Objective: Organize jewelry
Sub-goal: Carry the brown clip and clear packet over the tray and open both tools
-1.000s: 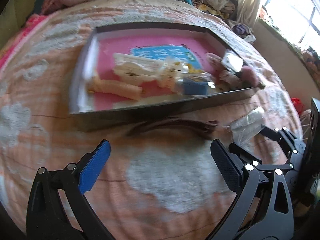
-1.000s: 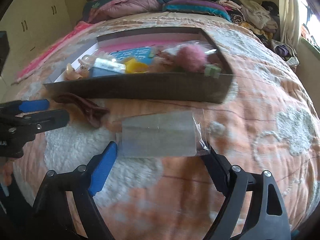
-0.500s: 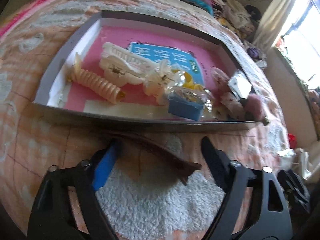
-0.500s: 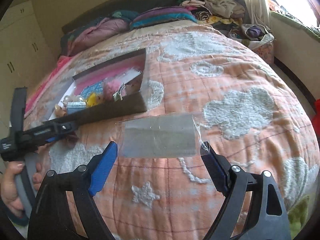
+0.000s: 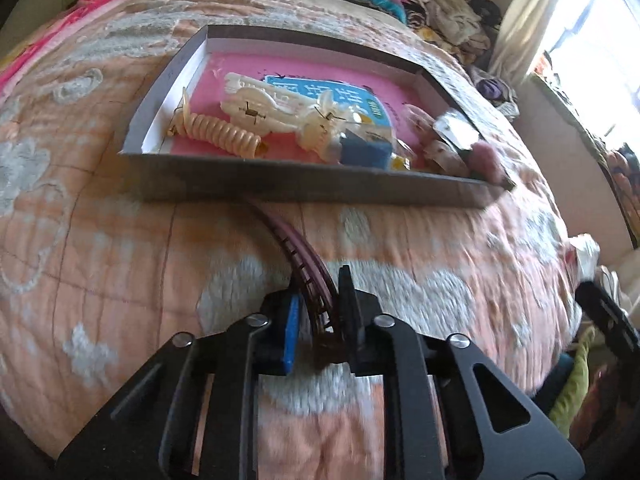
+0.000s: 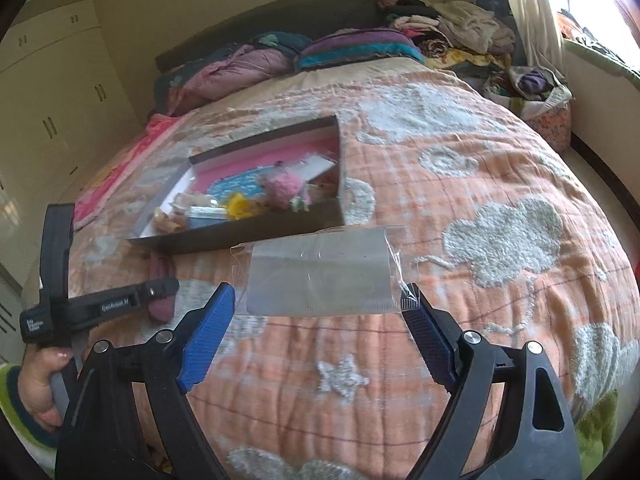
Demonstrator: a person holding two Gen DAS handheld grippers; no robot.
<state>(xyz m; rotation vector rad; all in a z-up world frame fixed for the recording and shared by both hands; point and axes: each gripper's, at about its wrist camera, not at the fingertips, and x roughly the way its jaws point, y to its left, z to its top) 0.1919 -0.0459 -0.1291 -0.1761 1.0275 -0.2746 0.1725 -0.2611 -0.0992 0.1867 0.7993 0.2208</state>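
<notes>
My left gripper (image 5: 318,320) is shut on a dark maroon toothed hair band (image 5: 296,248) that arcs up toward the tray's near wall. The grey tray (image 5: 280,184) with a pink floor holds a cream spiral hair tie (image 5: 220,134), white claw clips (image 5: 264,104), a blue box (image 5: 366,152) and a pink pompom (image 5: 486,156). My right gripper (image 6: 320,308) holds a clear plastic packet (image 6: 320,276) by its two ends above the bedspread. The left gripper (image 6: 120,304) and tray (image 6: 256,232) also show in the right wrist view.
The peach bedspread (image 6: 460,208) with white cloud patches covers the bed. Folded blankets and clothes (image 6: 320,48) are piled at the headboard. A window (image 5: 592,52) and curtain are at the right. Wardrobe doors (image 6: 48,100) stand at the left.
My left gripper has closed on the maroon hair band, which now points away toward the tray. My right gripper has drawn back and up with the packet still in it.
</notes>
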